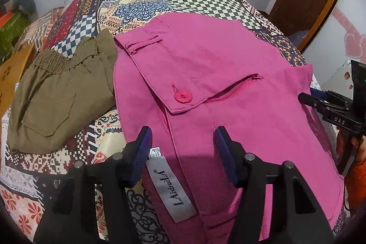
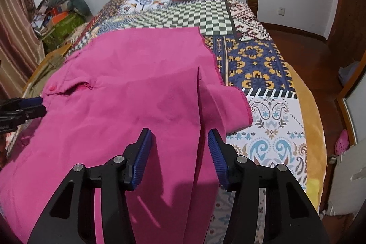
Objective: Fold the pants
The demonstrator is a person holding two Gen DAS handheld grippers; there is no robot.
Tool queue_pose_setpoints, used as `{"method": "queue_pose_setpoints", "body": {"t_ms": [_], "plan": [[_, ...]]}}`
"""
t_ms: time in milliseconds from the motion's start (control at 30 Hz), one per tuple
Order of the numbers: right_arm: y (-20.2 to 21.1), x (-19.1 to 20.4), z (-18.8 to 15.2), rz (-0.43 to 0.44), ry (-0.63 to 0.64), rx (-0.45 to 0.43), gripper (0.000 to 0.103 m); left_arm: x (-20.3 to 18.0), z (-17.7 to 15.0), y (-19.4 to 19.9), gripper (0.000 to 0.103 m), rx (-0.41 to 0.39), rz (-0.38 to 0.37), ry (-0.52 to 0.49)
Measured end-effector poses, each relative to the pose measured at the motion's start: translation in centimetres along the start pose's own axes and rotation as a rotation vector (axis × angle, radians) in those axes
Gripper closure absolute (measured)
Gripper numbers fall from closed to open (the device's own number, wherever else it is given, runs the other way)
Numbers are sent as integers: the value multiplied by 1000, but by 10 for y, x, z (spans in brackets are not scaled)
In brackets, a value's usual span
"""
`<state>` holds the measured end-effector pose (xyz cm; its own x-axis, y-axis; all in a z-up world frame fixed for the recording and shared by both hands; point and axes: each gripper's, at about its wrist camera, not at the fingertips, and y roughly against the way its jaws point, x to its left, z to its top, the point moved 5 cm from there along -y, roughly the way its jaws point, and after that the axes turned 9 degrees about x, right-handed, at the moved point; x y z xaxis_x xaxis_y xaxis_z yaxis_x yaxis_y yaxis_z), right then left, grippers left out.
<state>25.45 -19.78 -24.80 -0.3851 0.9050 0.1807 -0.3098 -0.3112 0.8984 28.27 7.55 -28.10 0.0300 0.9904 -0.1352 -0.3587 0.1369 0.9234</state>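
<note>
The left claw (image 1: 181, 133) stands released, jaws spread above the pink pants (image 1: 228, 74) near their white label (image 1: 170, 186). The pants lie on the patchwork bedspread (image 1: 194, 1), with olive pants (image 1: 61, 93) just beside their waistband. Right wrist view: the right claw (image 2: 179, 136) hangs spread and released over the pants' leg fold, the pants (image 2: 128, 83) spread across the bedspread (image 2: 258, 61).

Both wrist cameras look steeply down from close above the bed (image 2: 263, 56), facing its far end; they share the pink pants (image 1: 228, 74) and each other's tool.
</note>
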Motion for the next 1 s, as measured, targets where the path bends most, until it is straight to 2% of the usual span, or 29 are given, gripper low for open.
{"method": "queue_pose_setpoints", "body": {"t_ms": [133, 233, 333, 500, 567, 633, 733, 833, 933, 1000], "plan": [[-6, 0, 0, 46, -23, 13, 70, 2, 3, -2, 47, 6, -12, 15], [-5, 0, 1, 65, -32, 6, 71, 2, 5, -3, 52, 9, -35, 30], [-5, 1, 2, 89, -32, 6, 78, 0, 7, -4, 55, 8, -37, 29], [-3, 3, 3, 101, -35, 0, 84, -3, 8, -3, 59, 4, -35, 13], [-3, 4, 3, 105, -28, -1, 89, -4, 8, -3, 67, 15, -61, 13], [-4, 8, 2, 101, -16, 1, 91, -5, 7, -3, 68, 18, -67, 13], [-4, 9, 3, 107, -11, 3, 93, -5, 6, -2, 75, 19, -90, 12], [-5, 7, 2, 119, -15, 9, 93, -6, 5, -1, 84, 18, -84, 3], [-5, 8, 0, 106, -8, 11, 93, -6, 4, 3, 97, -1, -33, -15], [-4, 9, -1, 91, 2, 7, 94, -3, 3, 5, 100, -8, -31, -15]]}}
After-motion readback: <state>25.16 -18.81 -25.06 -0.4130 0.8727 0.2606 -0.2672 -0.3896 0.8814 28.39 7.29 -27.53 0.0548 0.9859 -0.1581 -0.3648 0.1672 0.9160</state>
